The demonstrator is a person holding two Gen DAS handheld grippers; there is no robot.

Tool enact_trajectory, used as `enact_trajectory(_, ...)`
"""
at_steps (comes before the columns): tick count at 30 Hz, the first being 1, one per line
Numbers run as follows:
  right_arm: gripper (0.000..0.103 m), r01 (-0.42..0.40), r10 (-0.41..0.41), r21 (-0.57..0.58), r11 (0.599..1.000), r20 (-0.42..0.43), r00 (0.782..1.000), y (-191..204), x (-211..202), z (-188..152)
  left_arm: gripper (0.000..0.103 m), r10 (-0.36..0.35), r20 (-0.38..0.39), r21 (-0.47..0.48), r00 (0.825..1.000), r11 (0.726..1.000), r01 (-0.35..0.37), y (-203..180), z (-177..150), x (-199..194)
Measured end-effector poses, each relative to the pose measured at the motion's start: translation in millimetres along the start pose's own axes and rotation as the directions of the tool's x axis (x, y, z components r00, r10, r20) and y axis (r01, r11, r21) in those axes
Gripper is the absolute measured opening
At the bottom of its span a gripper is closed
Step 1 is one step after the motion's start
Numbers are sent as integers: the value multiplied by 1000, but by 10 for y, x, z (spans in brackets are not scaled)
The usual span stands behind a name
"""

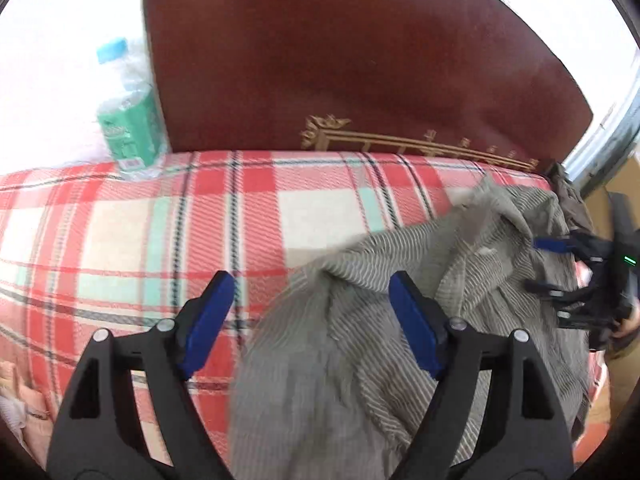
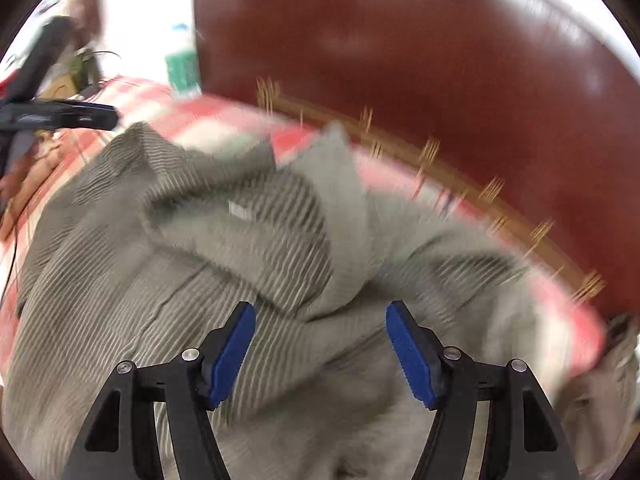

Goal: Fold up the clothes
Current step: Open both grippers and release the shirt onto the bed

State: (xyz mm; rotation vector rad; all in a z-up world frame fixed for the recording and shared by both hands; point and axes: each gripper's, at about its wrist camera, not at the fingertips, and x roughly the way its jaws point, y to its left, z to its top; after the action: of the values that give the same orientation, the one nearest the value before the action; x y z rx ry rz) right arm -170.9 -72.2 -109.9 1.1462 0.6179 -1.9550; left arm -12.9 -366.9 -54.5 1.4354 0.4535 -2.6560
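- left gripper (image 1: 312,320) and right gripper (image 2: 320,352) both hang with jaws apart, clamped on nothing.
- the striped shirt (image 1: 360,340) lies rumpled and unfolded on the plaid blanket (image 1: 160,220), collar bunched up.
- judged step: spreading it flat; next calls for pinching two edges.
- beyond: a bottle (image 1: 130,120) beside the red headboard (image 1: 340,60).

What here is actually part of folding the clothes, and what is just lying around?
Part of the job:
striped grey garment, crumpled
left gripper, open
right gripper, open
plaid blanket, the work surface

Just lying about:
water bottle
dark red headboard
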Motion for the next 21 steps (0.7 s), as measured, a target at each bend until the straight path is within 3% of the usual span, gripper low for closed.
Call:
enact_trajectory(2,52,-73,76,99,992,-22,997,-140,188,29,81,13,3,15,1000,1000,-13,-29,0,15)
enact_trajectory(4,22,-100,99,135,986,12,995,-232,180,94,81,20,16,20,1000,1000,-20,-58,25,-2)
enact_trajectory(7,17,-193,178,224,955,88,980,-454,31,246,81,-29,60,-3,998,1000,29,-79,57,-152)
enact_trajectory(9,12,-207,173,272,940,143,974,-606,-60,371,81,-51,95,-10,994,999,52,-88,48,-283)
enact_trajectory(11,12,-204,137,336,919,211,968,-740,-128,475,81,-58,119,-5,991,998,59,-108,-15,-403)
enact_trajectory(14,22,-239,134,458,856,250,959,-939,-107,578,81,-59,115,-4,992,998,60,-115,-223,-521)
enact_trajectory(15,33,-220,117,472,854,238,964,-946,-91,577,81,-57,102,-10,993,998,58,-96,-325,-537)
enact_trajectory(16,46,-200,101,468,861,227,969,-915,-107,555,81,-53,86,-19,995,998,55,-61,-453,-551)
enact_trajectory(21,49,-217,146,340,915,222,964,-575,-332,231,81,33,7,-43,999,999,-32,129,-1077,-635)
